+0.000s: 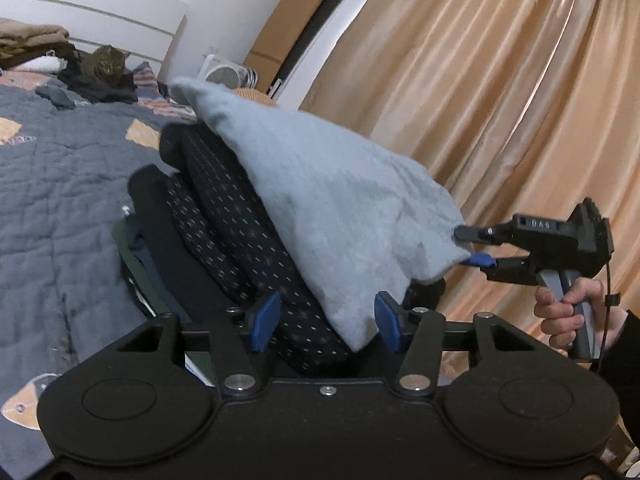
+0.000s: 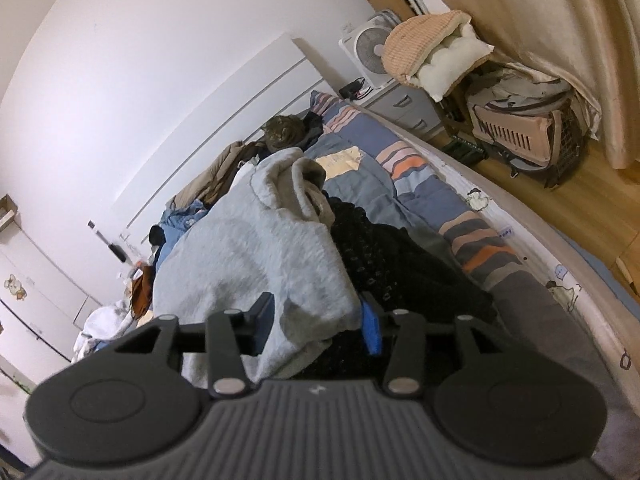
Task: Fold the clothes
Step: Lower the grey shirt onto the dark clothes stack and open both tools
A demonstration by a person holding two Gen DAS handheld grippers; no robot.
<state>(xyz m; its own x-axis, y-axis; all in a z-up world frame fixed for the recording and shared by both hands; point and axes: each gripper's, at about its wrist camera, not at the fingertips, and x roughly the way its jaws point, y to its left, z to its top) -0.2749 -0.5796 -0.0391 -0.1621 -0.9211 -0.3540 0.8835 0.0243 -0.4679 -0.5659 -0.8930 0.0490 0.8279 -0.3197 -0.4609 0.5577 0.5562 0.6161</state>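
Right gripper [image 2: 318, 326] fills the near edge, jaws parted, blue pads [image 2: 371, 330] showing. A fold of the light grey fleece garment [image 2: 256, 256] hangs between the jaws; whether the pads press on it cannot be told. The garment rises away from the gripper, its hood or collar opening at the far end. Just right of it lies a black patterned garment [image 2: 384, 256]. Both rest on a bed with a blue-grey quilt [image 2: 424, 196] striped in orange. A tabby cat [image 2: 284, 132] sits at the far end by the white headboard [image 2: 224, 120]. More heaped clothes [image 2: 216, 184] on the left. Far right on the wooden floor: a white fan [image 2: 370, 54], a pet carrier [image 2: 516, 128], a beige curtain [image 2: 552, 12].
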